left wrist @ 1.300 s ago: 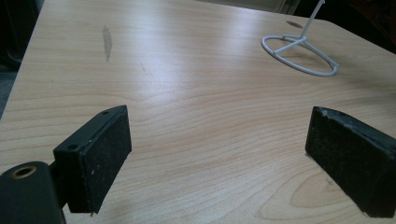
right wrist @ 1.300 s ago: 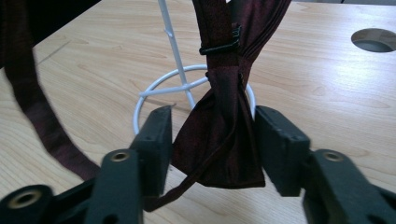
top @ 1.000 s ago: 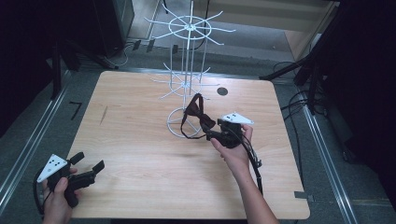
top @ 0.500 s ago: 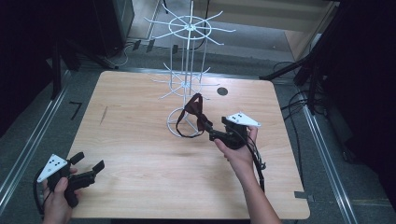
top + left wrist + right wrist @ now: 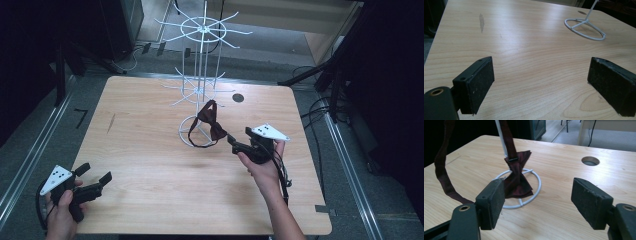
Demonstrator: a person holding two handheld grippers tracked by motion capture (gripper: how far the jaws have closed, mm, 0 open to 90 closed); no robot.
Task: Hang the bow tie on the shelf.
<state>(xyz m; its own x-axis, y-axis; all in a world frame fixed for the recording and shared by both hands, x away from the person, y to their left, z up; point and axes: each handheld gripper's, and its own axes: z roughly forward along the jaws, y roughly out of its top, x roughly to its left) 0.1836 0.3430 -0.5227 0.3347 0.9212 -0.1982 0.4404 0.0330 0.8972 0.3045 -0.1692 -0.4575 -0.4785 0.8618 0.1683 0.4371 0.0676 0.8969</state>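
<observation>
Pale wood desk [image 5: 150,200]: light-grained top with rounded corners; a dark smudge mark near its far left; a round cable hole [image 5: 238,98] toward the far right edge.
Display stand [image 5: 202,65]: white wire, upright on the far middle of the desk; two tiers of radiating hooks on a thin mast; ring base [image 5: 584,28] flat on the wood.
Right claw [image 5: 231,139]: held in the person's right hand, just right of the stand's base, pointing at it. Its jaws have just been opening and now stand well apart, gripping nothing; in the right gripper view [image 5: 537,202] the bow hangs beyond the left jaw, apart from the pads.
Left claw [image 5: 96,176]: held in the left hand at the near left corner of the desk, well apart from the stand. In the left gripper view [image 5: 541,87] its jaws are spread wide over bare wood, nothing between them.
Bow tie [image 5: 212,122]: dark maroon fabric; hangs by its strap from a lower hook of the stand; the bow [image 5: 517,180] dangles over the ring base, while the strap loop [image 5: 441,172] sags to the desk on the left.
</observation>
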